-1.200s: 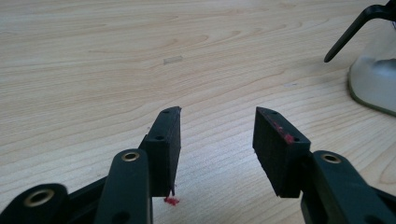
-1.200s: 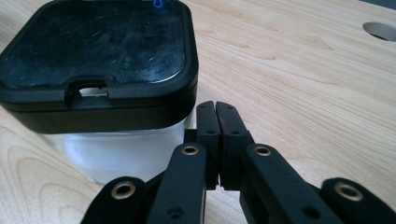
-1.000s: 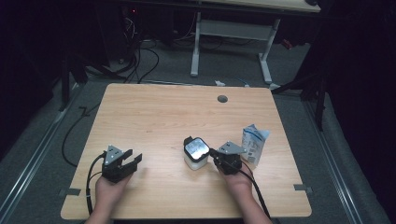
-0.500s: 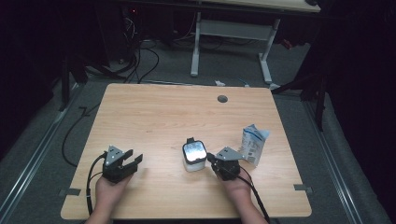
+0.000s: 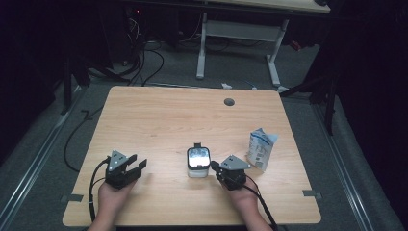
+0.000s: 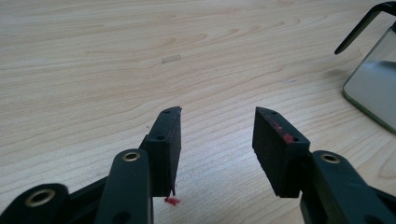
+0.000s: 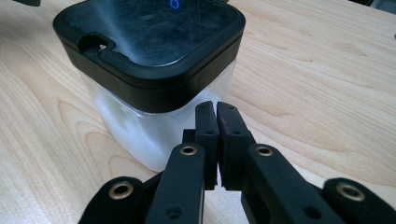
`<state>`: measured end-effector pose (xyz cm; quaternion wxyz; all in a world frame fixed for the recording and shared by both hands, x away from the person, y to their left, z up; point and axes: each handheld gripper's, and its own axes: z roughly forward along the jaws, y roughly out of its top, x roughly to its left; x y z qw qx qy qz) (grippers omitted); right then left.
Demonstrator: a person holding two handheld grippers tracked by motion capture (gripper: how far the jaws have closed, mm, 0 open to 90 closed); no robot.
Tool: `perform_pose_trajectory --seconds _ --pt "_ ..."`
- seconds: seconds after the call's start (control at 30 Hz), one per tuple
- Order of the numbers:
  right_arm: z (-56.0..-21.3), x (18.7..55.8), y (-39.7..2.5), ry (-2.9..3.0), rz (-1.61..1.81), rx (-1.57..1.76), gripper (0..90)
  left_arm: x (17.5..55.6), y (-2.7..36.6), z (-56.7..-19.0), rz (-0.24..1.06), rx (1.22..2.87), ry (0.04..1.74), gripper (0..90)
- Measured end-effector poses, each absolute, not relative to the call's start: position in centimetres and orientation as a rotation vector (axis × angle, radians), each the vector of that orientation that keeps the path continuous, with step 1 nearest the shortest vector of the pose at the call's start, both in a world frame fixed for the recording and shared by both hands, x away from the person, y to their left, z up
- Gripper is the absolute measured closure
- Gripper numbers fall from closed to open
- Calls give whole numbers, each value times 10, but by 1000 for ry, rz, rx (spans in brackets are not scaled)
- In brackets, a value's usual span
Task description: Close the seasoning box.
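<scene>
At the table's centre-front a frosted square jar with a black lid [image 5: 197,161] sits just at 9 o'clock of the pressed-together right gripper [image 5: 216,167], while the left gripper [image 5: 136,164] rests spread, well apart.

Dim room, lit mostly over a light wooden table [image 5: 159,120] with a round grommet hole [image 5: 229,102] near its far edge. Grey carpet floor [image 5: 308,110] around it, black cables [image 5: 144,62] trailing at far left. Behind stands a second desk with a white metal frame [image 5: 240,31]. Tape marks [image 5: 310,194] on the floor beside the table's near corners. Surroundings fall off to black.
</scene>
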<state>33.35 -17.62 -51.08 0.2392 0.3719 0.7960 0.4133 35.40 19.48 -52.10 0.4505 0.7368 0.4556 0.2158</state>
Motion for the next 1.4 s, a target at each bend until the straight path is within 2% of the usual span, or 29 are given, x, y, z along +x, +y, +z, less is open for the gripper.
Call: perform_pose_trajectory --seconds 0.53,0.87,1.1,1.4 --pt "-509 329 -181 2180 1141 1014 823 353 195 -521 531 1821 1126 519" --pt "-509 327 -231 2103 1095 1127 735 351 193 -522 527 1831 1119 519" --pt "-523 307 -279 2025 1107 1251 685 344 173 -521 516 1878 1055 515" --pt "-521 307 -278 2021 1112 1216 670 343 170 -522 526 1891 1054 512"
